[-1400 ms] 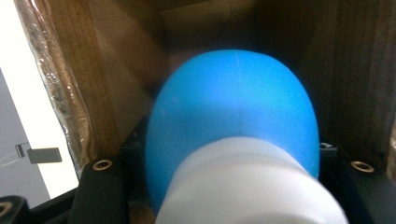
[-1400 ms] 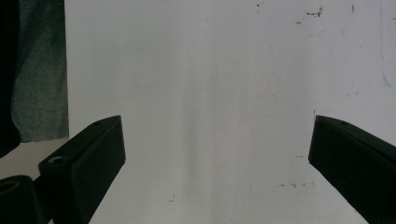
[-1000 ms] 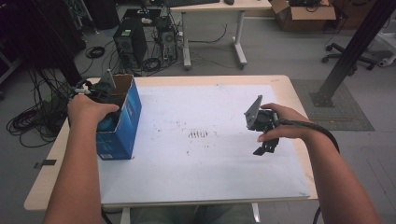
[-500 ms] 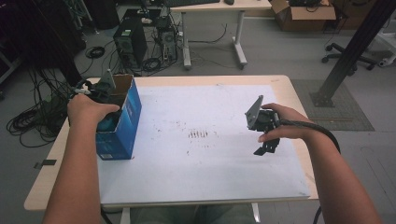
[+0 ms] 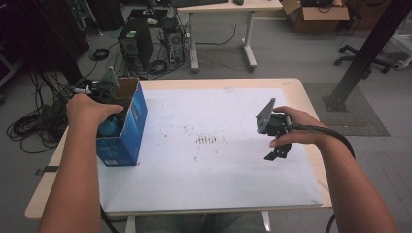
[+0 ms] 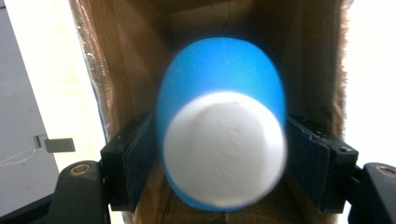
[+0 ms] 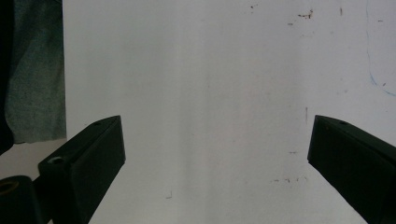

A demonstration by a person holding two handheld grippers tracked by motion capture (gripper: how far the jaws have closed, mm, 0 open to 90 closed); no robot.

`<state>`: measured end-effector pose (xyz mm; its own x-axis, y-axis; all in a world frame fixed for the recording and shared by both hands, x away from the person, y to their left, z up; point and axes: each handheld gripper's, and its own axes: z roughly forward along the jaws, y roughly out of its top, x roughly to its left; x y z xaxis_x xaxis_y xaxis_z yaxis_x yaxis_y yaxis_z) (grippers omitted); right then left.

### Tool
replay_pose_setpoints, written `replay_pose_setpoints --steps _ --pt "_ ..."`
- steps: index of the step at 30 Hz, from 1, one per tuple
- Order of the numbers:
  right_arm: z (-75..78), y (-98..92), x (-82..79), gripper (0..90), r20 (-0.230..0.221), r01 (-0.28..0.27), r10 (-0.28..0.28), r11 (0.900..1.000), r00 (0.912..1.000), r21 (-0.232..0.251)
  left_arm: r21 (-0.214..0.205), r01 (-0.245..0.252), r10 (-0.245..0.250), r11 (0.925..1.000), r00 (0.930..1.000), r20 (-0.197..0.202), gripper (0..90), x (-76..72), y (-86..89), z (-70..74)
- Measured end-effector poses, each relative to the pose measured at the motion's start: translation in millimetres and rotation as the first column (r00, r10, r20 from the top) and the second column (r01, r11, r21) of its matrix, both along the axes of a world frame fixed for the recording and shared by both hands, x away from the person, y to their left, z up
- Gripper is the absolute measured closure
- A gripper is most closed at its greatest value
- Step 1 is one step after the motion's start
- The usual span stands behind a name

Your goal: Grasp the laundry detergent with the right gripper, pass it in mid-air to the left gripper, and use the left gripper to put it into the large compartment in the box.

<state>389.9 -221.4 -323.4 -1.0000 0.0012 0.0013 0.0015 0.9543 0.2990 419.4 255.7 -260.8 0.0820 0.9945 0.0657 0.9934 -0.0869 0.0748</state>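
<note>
An open blue cardboard box (image 5: 132, 127) stands on the left of the table. My left gripper (image 5: 108, 121) reaches down into it under the person's hand. In the left gripper view a blue rounded object with a white end (image 6: 223, 140) sits between my left gripper's (image 6: 219, 156) pads (image 6: 137, 161) inside the brown box walls. The jaws have just been opening, and the pads stand close beside the object without squeezing it. My right gripper (image 5: 276, 151) hovers over the white mat on the right, open wide (image 7: 217, 140) with nothing between its jaws.
A white mat (image 5: 209, 165) with small dark stains (image 5: 206, 140) covers the wooden table (image 5: 301, 92). Beyond the table are computer towers (image 5: 133, 43) and cables on the floor, another desk (image 5: 223, 7), and a black post (image 5: 369, 48) at the right.
</note>
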Motion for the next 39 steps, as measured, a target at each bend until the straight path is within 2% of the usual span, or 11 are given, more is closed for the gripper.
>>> replay_pose_setpoints --steps 14,25,33,35,39 --pt "1.4 3.6 -0.5 3.7 0.002 -0.008 0.008 1.0 1.0 -0.001 0.014 -0.002 0.002 0.9999 0.9992 0.041 20.9 -4.3 2.5 20.7" --pt "2.0 5.0 -0.8 3.7 0.005 -0.008 0.008 1.0 1.0 -0.004 0.024 0.025 -0.027 0.9994 0.9969 0.074 15.2 -5.7 1.2 33.9" --pt "2.3 4.3 -2.2 3.7 0.005 -0.004 0.004 1.0 1.0 -0.004 0.012 0.033 -0.033 0.9994 0.9947 0.097 10.1 -7.0 -1.2 43.8" --pt "2.3 3.7 -2.4 3.6 0.006 -0.004 0.005 1.0 1.0 -0.004 0.005 0.049 -0.049 0.9988 0.9943 0.095 4.9 -7.3 -1.8 45.2" --pt "1.5 2.6 -3.2 3.7 0.003 0.001 -0.001 1.0 1.0 -0.003 -0.011 0.069 -0.067 0.9976 0.993 0.097 4.2 -7.4 -3.5 47.6"
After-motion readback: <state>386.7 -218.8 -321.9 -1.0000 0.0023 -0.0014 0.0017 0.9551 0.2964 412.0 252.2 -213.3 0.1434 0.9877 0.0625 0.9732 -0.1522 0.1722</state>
